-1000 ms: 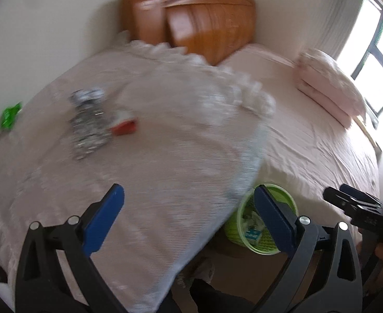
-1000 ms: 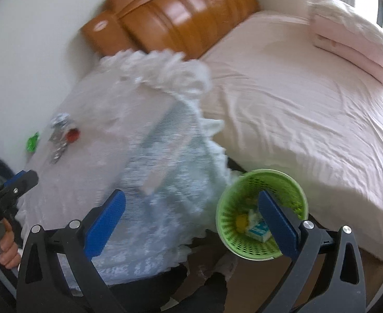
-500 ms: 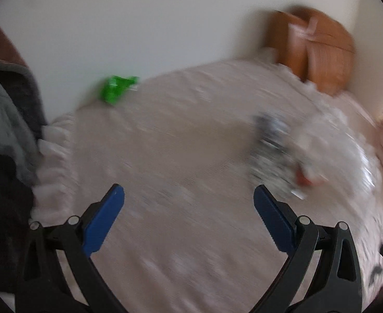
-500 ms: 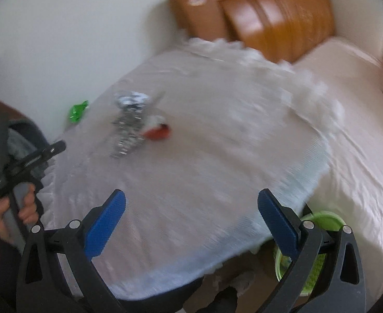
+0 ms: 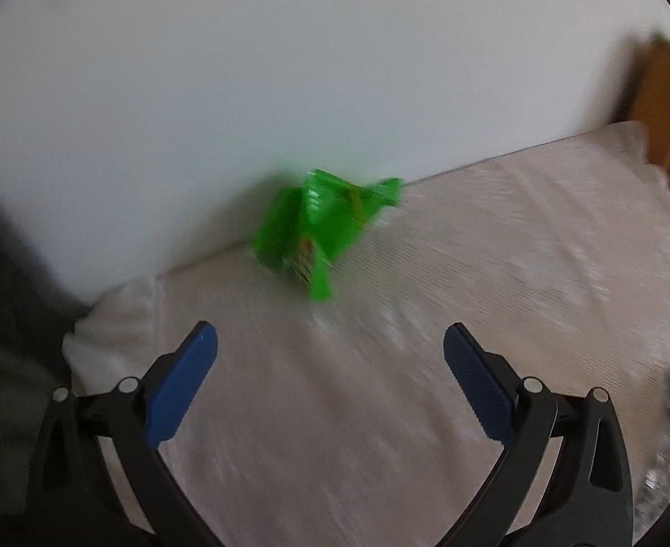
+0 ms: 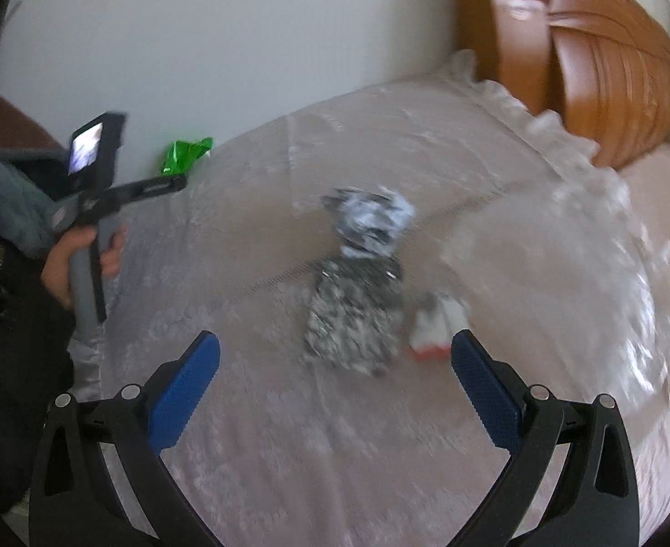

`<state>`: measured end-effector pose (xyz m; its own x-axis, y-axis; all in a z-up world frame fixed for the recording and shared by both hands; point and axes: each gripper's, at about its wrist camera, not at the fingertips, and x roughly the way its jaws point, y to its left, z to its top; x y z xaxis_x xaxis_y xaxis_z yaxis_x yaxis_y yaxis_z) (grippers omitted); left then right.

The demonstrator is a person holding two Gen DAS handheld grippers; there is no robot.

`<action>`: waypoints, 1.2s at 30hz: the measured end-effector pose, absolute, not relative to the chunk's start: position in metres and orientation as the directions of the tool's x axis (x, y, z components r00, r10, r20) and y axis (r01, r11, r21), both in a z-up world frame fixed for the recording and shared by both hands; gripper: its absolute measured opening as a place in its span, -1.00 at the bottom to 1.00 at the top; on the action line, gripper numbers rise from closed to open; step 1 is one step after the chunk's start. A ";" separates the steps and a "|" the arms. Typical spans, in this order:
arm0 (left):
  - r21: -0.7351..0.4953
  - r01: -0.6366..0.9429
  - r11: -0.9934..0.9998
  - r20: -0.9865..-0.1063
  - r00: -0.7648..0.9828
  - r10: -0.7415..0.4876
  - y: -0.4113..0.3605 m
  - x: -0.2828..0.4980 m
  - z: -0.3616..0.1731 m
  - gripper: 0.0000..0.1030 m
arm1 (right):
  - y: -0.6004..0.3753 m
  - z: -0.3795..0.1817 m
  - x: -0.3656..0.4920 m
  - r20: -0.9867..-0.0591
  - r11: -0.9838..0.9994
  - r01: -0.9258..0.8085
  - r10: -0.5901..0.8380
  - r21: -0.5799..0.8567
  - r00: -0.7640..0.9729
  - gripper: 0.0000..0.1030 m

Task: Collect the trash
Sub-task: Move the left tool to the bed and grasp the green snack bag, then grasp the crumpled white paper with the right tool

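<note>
So far: nothing held | both claws spread, empty | green wrapper [image 5: 323, 228], foil [image 6: 358, 301], red scrap [image 6: 433, 330] left on table [image 6: 289, 456].

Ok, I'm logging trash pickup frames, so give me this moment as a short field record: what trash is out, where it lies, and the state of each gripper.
surface: table under a pale lace cloth
trash 1: green wrapper, at the cloth's far edge against the wall
trash 2: crumpled silver wrappers, mid-table
trash 3: small red and white piece, just right of the silver wrappers
left gripper: open, empty, facing the green wrapper
right gripper: open, empty, facing the silver wrappers
image quality: motion blur
</note>
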<state>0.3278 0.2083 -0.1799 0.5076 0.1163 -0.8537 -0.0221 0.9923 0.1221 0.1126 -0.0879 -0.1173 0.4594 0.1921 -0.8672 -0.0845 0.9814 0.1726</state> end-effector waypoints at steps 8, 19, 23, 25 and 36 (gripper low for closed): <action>0.150 0.018 0.989 -0.852 0.509 0.120 0.219 0.373 -0.203 0.85 | -0.063 -0.135 0.131 -0.887 0.975 -0.147 0.215 0.169 0.408 0.95; 0.134 0.027 0.991 -0.832 0.546 0.097 0.205 0.388 -0.206 0.16 | -0.073 -0.146 0.128 -0.897 0.982 -0.133 0.176 0.133 0.405 0.95; 0.127 0.044 0.991 -0.821 0.566 0.080 0.195 0.374 -0.199 -0.01 | -0.083 -0.141 0.121 -0.888 0.985 -0.112 0.166 0.130 0.428 0.95; 0.108 0.049 0.993 -0.810 0.583 0.059 0.189 0.361 -0.190 -0.01 | -0.089 -0.138 0.118 -0.884 0.986 -0.099 0.164 0.134 0.439 0.95; 0.022 0.135 0.991 -0.765 0.640 -0.070 0.145 0.279 -0.139 -0.01 | -0.157 -0.118 0.085 -0.846 0.993 0.039 0.072 0.108 0.528 0.95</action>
